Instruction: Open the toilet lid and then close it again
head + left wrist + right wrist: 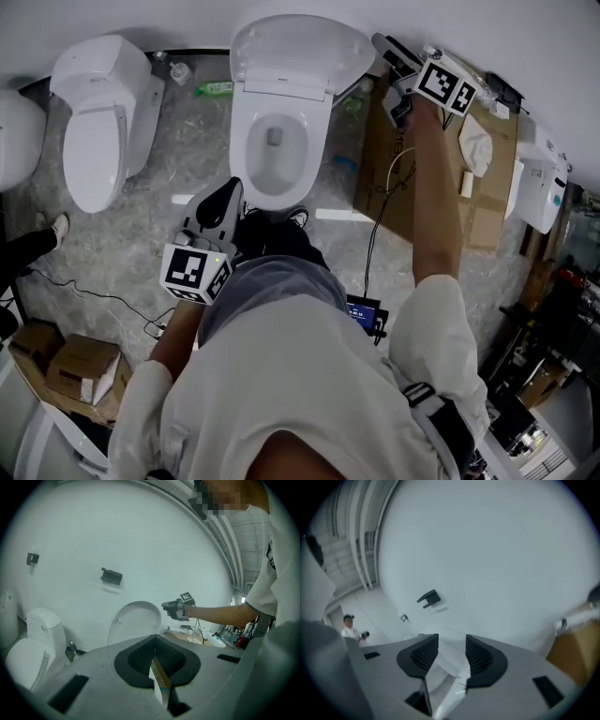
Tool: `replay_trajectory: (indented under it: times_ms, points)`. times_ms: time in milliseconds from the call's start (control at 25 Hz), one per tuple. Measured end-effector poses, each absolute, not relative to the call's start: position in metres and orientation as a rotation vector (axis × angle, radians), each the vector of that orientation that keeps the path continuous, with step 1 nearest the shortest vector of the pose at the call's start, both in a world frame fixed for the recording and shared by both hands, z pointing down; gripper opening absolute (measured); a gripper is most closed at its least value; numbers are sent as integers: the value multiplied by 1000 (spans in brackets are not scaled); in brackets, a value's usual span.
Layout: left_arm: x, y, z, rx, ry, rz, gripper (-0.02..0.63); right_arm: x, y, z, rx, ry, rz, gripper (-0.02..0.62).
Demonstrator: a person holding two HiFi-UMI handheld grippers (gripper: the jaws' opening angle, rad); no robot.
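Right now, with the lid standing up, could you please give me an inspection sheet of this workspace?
Surface: grey marbled floor.
Job's things: middle toilet, lid raised against the wall.
Clutter: bottle behind the toilet; cardboard sheet on its right; small boxes lower left.
Grippers: left claw shut, before the bowl; right claw open, empty, beside the lid's right edge.
Cables: black cable across floor; thin cable over the cardboard.
Surroundings: second toilet left, lid down.

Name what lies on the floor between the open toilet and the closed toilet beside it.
Two small bottles by the wall: a clear bottle and a green-labelled bottle. The head view shows them best.
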State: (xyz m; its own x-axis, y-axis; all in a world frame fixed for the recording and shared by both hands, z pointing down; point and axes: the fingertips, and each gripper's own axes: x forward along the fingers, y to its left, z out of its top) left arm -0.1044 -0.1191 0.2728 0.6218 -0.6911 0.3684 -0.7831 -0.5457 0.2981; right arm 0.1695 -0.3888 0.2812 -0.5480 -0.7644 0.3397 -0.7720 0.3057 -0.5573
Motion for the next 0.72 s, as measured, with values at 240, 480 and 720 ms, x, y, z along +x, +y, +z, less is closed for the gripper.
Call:
replay_trajectory:
  times_ms: [240, 480, 720]
  points:
    - [-111, -118, 273, 2384, -1213, 290, 8, 147, -407, 282, 1149, -2330, 456, 196]
    - [-121, -115, 277, 2338, -1264, 302, 8, 137, -420, 291, 919, -2265, 369, 219]
    - [-122, -115, 277, 2316, -1291, 299, 8, 124, -426, 292, 794, -2313, 442, 219]
